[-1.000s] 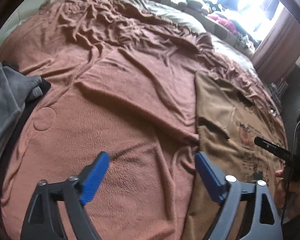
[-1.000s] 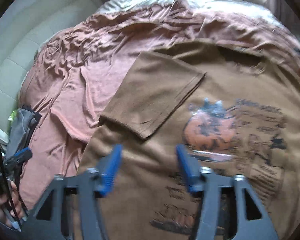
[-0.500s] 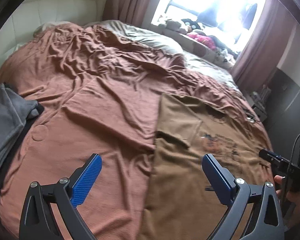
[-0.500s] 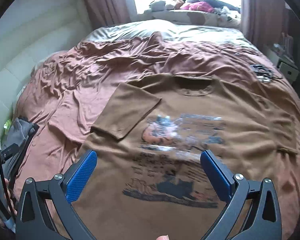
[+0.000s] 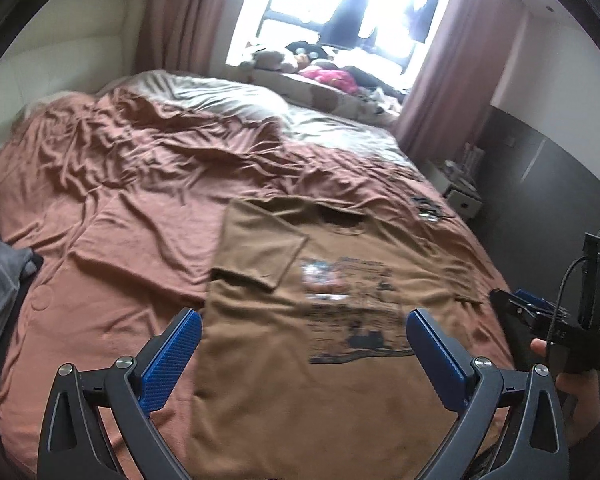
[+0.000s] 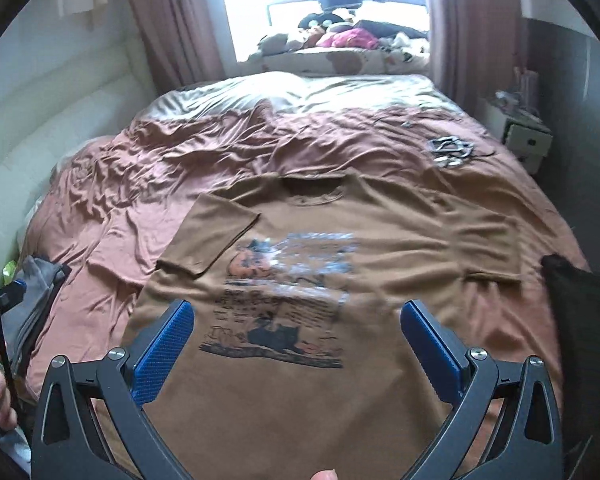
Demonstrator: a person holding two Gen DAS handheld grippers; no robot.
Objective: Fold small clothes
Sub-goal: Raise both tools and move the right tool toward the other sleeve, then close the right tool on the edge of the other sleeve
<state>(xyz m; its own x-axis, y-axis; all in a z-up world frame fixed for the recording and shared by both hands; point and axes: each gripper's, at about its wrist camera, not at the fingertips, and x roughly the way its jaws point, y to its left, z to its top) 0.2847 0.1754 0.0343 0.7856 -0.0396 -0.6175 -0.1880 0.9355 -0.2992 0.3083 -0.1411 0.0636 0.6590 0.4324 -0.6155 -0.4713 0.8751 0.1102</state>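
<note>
A brown T-shirt [image 6: 380, 248] lies print-up across the near half of the bed [image 5: 140, 184], its neck hole toward the window and its hem toward the person. One sleeve [image 6: 208, 236] is already folded in over the chest beside the printed picture; the other sleeve [image 6: 496, 264] is spread out flat toward the far side. Both tools hang above the hem end with nothing in them: the left gripper [image 5: 302, 354] has its blue pads spread as wide as they go, and the right gripper [image 6: 296, 344] is just the same, neither one touching the cloth. A heap of grey clothing [image 5: 0, 280] waits at the bed's edge, well apart from the shirt, and something dark [image 6: 580, 320] sits at the opposite edge. I'd say the fold is in its early part, one side turned in and the other not yet. The next move probably calls for going down to that flat sleeve and its side seam, pinching only the top layers, and carrying them across the print so the edges line up without dragging the shirt over the rumpled blanket.
</note>
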